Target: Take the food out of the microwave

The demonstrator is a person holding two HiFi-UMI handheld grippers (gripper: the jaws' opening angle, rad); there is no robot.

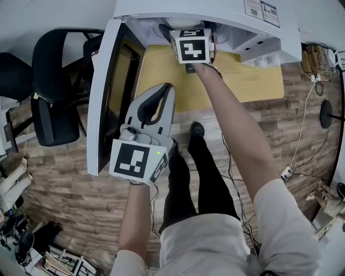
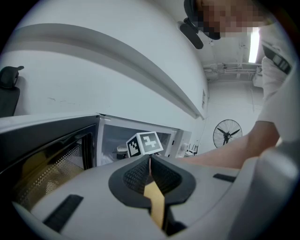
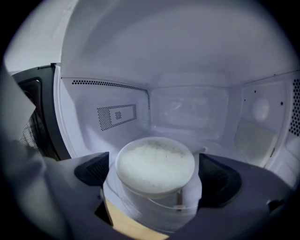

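A white tub of rice [image 3: 155, 165] sits between the jaws of my right gripper [image 3: 154, 182], which is shut on its sides just inside the open microwave [image 3: 190, 108]. Seen from the head, the right gripper [image 1: 187, 26] reaches into the microwave [image 1: 215, 12], and only the tub's white rim [image 1: 180, 22] shows past its marker cube. My left gripper [image 1: 167, 87] hangs shut and empty over the yellow table [image 1: 253, 81], beside the swung-open door [image 1: 108, 97]. In the left gripper view, its jaws [image 2: 149, 162] meet, pointing at the right gripper's cube [image 2: 145, 144].
The microwave door [image 3: 37, 117] stands open at the left, close to the left gripper. A black office chair [image 1: 51, 81] is left of the door. Cables and a plug strip [image 1: 285, 172] lie on the wooden floor at right. A standing fan [image 2: 227, 133] is in the background.
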